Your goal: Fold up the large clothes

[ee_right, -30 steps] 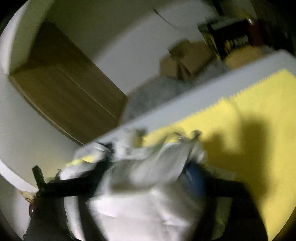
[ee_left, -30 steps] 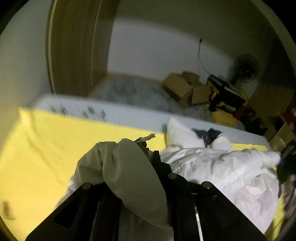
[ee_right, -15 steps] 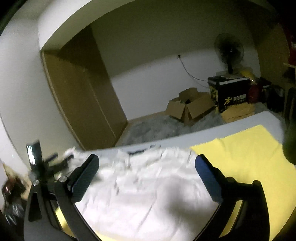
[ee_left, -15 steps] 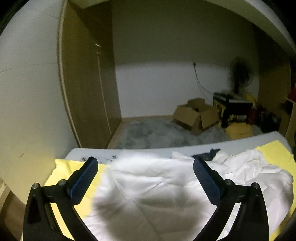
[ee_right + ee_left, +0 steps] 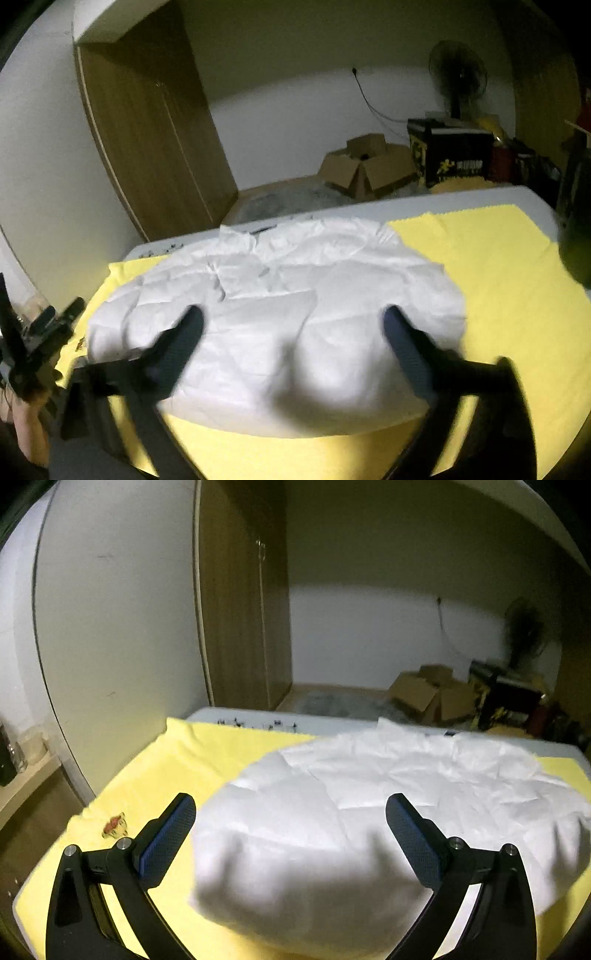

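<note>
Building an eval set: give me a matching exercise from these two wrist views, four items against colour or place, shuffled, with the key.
1. garment
2. sheet
3. cardboard box
4. wardrobe

A. brown, open, on the floor
B. white, spread out on the bed
C. yellow, under the garment
D. wooden, tall, against the wall

Pairs: 1-B, 2-C, 3-A, 4-D

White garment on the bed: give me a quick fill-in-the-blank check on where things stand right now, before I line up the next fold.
1. The white garment lies on a ____ sheet.
2. Neither the left tool nor the right tool holds any ____.
3. On the floor beyond the bed sits an open ____ box.
4. The tall cabinet by the wall is made of ____.

Missing words: yellow; cloth; cardboard; wood
</note>
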